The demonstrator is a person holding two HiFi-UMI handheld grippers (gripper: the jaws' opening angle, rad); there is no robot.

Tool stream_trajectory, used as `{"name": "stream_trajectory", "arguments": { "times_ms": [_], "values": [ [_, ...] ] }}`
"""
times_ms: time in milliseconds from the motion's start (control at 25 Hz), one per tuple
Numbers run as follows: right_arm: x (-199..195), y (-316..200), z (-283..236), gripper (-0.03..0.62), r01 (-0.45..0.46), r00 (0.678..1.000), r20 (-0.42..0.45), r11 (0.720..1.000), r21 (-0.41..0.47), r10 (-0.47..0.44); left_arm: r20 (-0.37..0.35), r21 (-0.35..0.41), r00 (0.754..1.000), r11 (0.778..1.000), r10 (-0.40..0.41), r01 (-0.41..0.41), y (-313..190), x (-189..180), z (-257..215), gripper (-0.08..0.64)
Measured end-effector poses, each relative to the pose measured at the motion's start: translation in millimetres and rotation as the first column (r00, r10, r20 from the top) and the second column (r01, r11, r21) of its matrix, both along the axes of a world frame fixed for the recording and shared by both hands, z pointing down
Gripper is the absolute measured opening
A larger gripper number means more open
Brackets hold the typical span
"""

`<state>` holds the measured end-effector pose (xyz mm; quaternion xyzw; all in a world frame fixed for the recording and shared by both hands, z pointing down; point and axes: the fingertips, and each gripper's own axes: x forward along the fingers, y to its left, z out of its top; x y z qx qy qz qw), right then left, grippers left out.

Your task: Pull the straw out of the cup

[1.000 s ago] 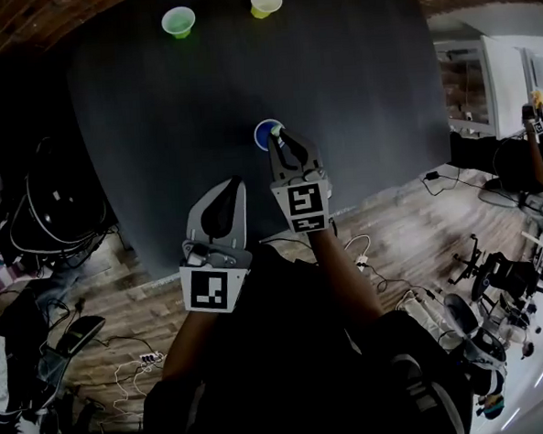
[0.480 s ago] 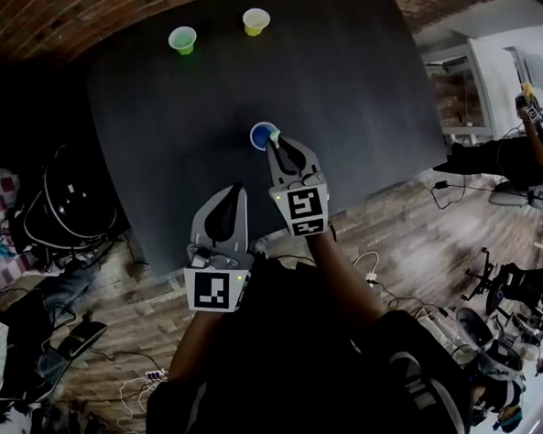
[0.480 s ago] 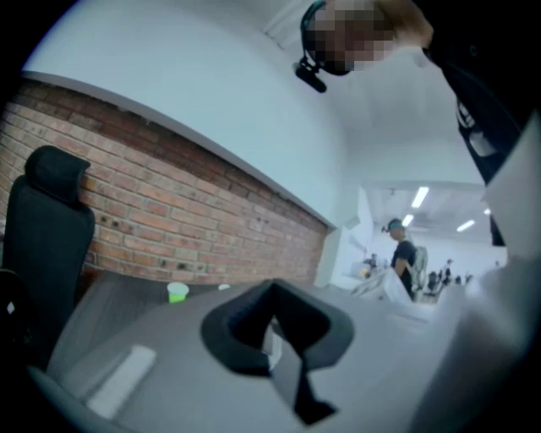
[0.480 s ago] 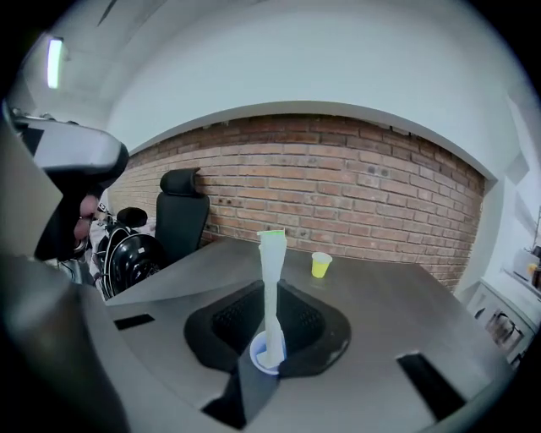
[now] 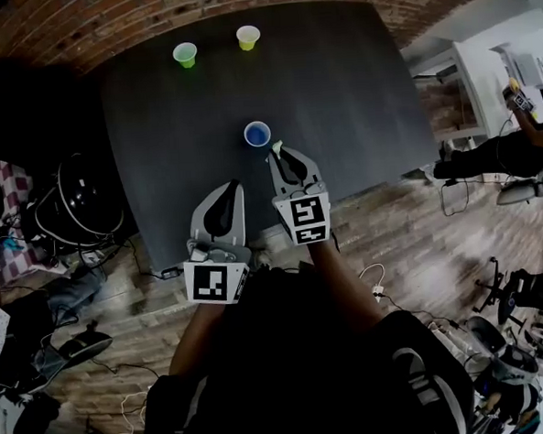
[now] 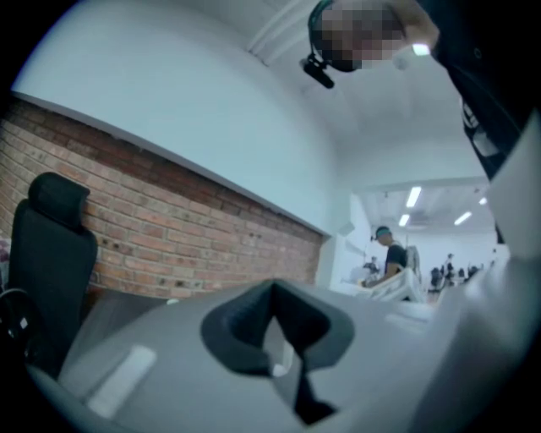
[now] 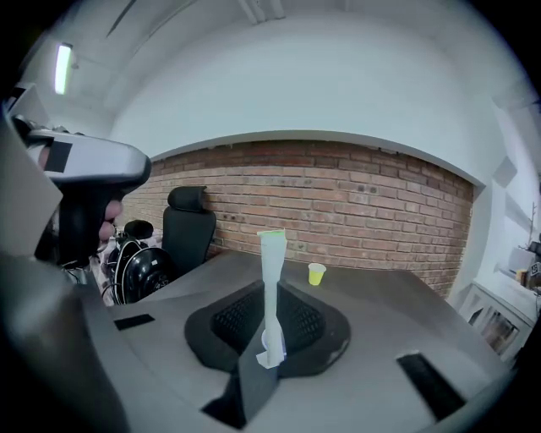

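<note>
A blue cup point(image 5: 257, 133) stands near the middle of the dark table point(image 5: 355, 87), with nothing sticking out of it. My right gripper point(image 5: 281, 155) hovers just near and right of the cup, shut on a white straw with a green tip point(image 5: 276, 148). In the right gripper view the straw point(image 7: 271, 287) stands upright, pinched between the black pads point(image 7: 302, 322) of my right gripper point(image 7: 272, 331). My left gripper point(image 5: 224, 198) is held back near the table's front edge; its jaws are closed with nothing between them, as the left gripper view also shows for my left gripper point(image 6: 272, 334).
A green cup point(image 5: 185, 53) and a yellow cup point(image 5: 248, 37) stand at the table's far edge by the brick wall; the yellow cup point(image 7: 316, 273) also shows in the right gripper view. A black office chair point(image 7: 188, 230) and gear lie left of the table. Cables cross the wooden floor.
My right gripper has drawn back from the blue cup's rim with the straw, which is now clear of the cup. The head camera has tilted, showing more of the brick wall.
</note>
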<state>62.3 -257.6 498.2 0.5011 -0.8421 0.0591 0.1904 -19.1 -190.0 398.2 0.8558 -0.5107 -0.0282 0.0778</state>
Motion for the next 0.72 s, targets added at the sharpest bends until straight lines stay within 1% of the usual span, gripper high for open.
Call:
{"name": "stream_trajectory", "arguments": {
  "times_ms": [400, 640, 720],
  "values": [
    [23.8, 67.5, -24.3, 0.041, 0.01, 0.998, 0.054, 0.999, 0.031, -0.012, 0.01, 0.039, 0.999, 0.998, -0.048, 0.048, 57.1, 12.9, -16.8, 0.005],
    [36.4, 114.2, -43.2, 0.04, 0.038, 0.992, 0.117, 0.999, 0.039, -0.042, 0.042, 0.05, 0.996, 0.996, -0.081, 0.079, 106.1, 25.9, -26.7, 0.005],
    [36.9, 128.7, -51.0, 0.04, 0.046, 0.989, 0.136, 0.998, 0.036, -0.051, 0.041, 0.044, 0.996, 0.996, -0.084, 0.083, 120.0, 27.1, -27.9, 0.005]
  ]
}}
